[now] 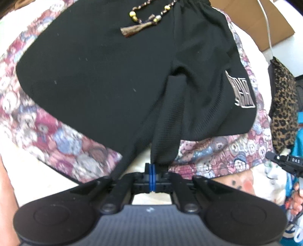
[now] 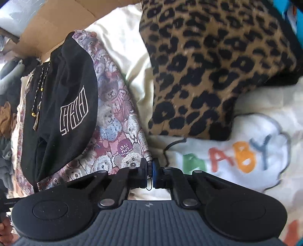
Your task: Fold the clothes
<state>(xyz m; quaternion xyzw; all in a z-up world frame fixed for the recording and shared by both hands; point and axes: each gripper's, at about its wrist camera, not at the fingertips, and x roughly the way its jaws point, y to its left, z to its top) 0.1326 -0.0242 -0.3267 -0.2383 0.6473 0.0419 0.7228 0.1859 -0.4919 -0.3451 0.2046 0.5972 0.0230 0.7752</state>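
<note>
Leopard cushion [image 2: 214, 66], "BABY" cloth [image 2: 236, 155] and cardboard [image 2: 56, 20] surround the work area. Black shorts [image 1: 117, 75], beaded cord [image 1: 151, 17] on top, lie on a bear-print garment [image 2: 117, 117]. Left hand-held gripper [image 1: 152, 176]: closed on the shorts' hem, directly ahead. Right hand-held gripper [image 2: 150, 174]: closed on the bear-print garment's corner, shorts to its left.

free: white bedding [image 2: 123, 37] beside shorts [image 1: 106, 75] | blocked: leopard cushion [image 2: 208, 66], cardboard box [image 1: 255, 22]
</note>
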